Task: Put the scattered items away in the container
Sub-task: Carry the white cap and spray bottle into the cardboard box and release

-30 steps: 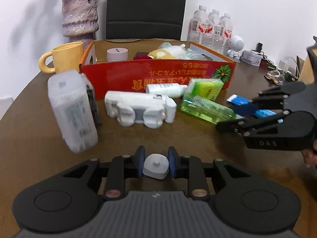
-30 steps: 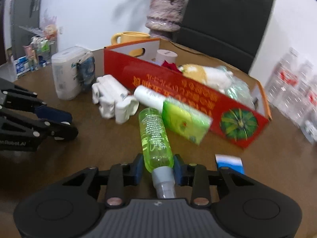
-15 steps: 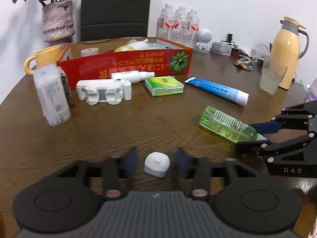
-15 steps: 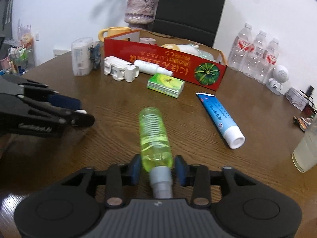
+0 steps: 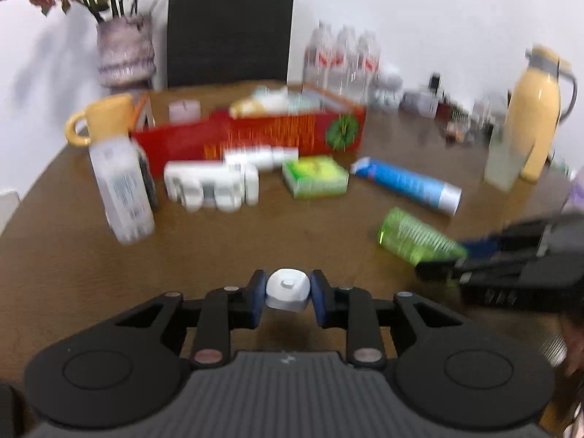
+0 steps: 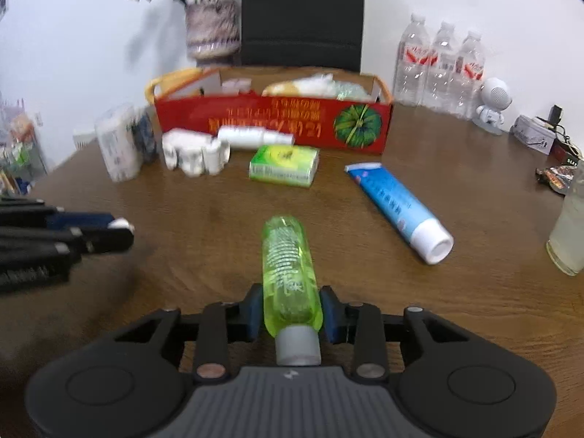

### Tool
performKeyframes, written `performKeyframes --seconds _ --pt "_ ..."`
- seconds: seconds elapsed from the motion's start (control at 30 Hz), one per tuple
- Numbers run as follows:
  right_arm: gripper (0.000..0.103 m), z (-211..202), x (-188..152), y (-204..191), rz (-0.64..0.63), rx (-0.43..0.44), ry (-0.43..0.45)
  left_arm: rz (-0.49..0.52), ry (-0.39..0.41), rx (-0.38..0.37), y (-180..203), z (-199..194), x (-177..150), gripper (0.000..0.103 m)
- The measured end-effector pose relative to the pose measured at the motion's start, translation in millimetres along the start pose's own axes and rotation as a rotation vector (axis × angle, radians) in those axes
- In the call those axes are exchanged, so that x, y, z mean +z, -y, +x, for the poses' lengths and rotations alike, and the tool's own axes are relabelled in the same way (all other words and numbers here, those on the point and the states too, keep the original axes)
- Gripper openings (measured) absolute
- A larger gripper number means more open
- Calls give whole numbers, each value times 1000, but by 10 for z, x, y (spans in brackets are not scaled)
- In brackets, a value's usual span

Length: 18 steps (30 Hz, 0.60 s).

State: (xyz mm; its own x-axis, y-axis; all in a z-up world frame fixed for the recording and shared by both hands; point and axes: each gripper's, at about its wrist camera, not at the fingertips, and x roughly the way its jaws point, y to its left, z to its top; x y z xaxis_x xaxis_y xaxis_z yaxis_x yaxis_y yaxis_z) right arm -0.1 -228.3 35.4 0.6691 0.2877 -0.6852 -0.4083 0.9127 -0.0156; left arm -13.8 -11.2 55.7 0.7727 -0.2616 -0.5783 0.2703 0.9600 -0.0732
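My left gripper (image 5: 287,280) is closing on a small white cap (image 5: 286,292), its blue pads pressing both sides just above the brown table. My right gripper (image 6: 292,294) is closing too, its pads pressing on the neck end of a clear green bottle (image 6: 288,255) that points at the red cardboard box (image 6: 270,124). In front of the box lie a blue toothpaste tube (image 6: 396,204), a green packet (image 6: 284,160), a white bottle (image 6: 252,135), a white plastic piece (image 6: 193,151) and a wipes pack (image 6: 116,142). The box holds several items.
A yellow mug (image 5: 98,118) and a flower vase (image 5: 124,54) stand left of the box, with a black chair (image 6: 301,14) behind it. Water bottles (image 6: 441,69), a white figurine (image 6: 492,106), a yellow jug (image 5: 536,109) and a glass (image 6: 569,233) stand at the right.
Both grippers have drawn back from the box. The left jaws opened around the cap, then shut on it again. The green bottle stays in the right gripper, which has rolled level.
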Motion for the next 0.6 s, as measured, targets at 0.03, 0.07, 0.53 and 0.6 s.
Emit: performKeyframes --seconds 0.03,0.07,0.53,0.6 --pt "30 -42 48 23 11 -1 18 7 32 -7 -4 -61 100 27" --pt "30 -89 131 48 15 -3 40 15 61 -10 -9 -107 206 27" --pt "30 241 1805 471 45 -13 193 -239 86 -145 -434 946 1974 27" --pt "30 508 2098 598 85 -16 180 -330 34 -198 -479 1384 2121 27"
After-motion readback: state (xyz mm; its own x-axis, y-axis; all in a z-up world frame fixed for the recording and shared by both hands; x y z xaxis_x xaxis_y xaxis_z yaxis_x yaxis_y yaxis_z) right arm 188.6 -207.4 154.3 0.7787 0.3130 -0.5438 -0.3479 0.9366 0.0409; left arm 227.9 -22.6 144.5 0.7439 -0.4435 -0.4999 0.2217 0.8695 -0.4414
